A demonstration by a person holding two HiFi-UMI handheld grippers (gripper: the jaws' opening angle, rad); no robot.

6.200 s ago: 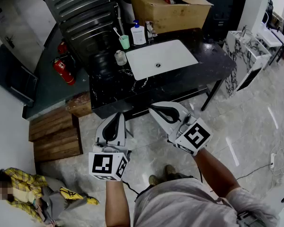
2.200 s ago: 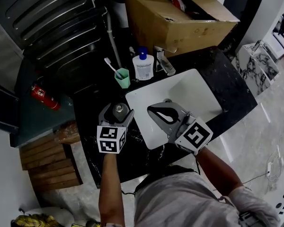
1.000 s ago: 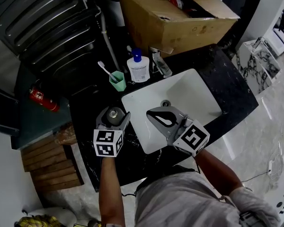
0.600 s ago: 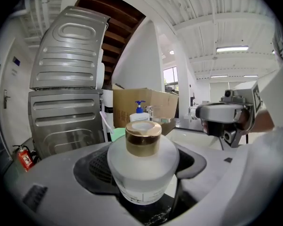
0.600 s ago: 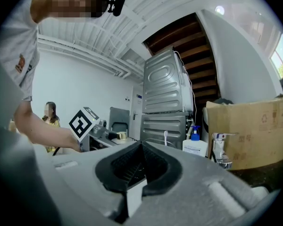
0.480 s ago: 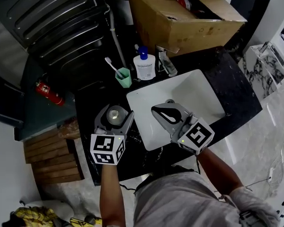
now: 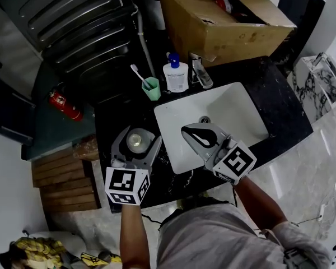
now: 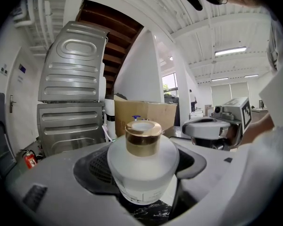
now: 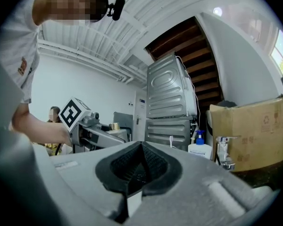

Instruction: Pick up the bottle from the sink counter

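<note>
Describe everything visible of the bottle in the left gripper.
The bottle is squat, round and frosted white, with a gold cap and a faint label low on its body. It stands upright, clamped in the left gripper, over the black counter beside the sink. Whether its base touches the counter is unclear.

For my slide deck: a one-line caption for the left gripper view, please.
Left gripper shut on a frosted bottle with a gold cap, cardboard box behind.

I saw the bottle (image 8: 142, 168) as frosted white with a gold cap. The left claw (image 7: 138, 139) was grey, its cube patterned in black-and-white squares. The desk (image 7: 283, 102) was black with white veins, the sink (image 7: 241, 114) white, the cup (image 7: 152, 88) green and the box (image 7: 235, 29) brown.
</note>
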